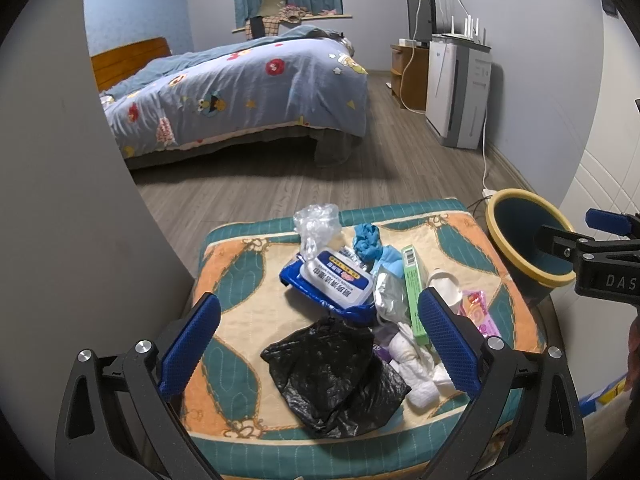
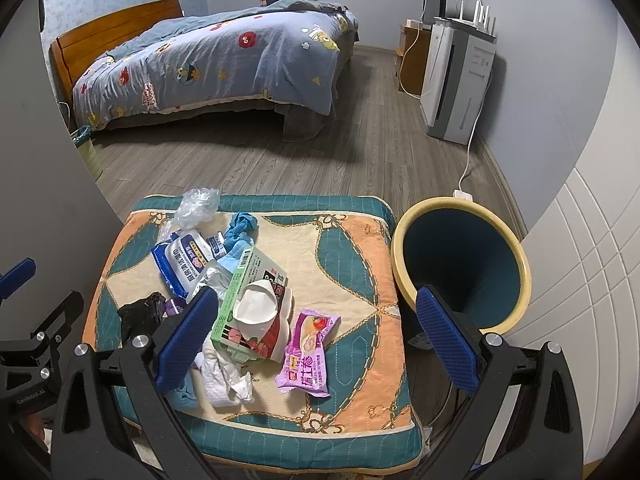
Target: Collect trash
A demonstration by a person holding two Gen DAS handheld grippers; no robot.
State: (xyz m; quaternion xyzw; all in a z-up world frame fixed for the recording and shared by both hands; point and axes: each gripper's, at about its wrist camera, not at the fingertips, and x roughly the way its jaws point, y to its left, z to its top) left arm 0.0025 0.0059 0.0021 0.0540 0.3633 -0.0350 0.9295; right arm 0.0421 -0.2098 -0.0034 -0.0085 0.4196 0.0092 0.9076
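Both the left gripper (image 1: 320, 344) and right gripper (image 2: 316, 336) gape empty above heaped trash, so snagging neighbours could spill litter beside the bin (image 2: 516, 248).

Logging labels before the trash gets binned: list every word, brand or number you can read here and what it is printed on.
"DAS", cut off by the frame edge: on the right gripper body.
"GenRobot.AI": on the left gripper body.
Wet wipes pack: Chinese print, too small to read.
Pink snack wrapper: large Chinese characters, blurred.
Green box: barcode and print, unreadable.
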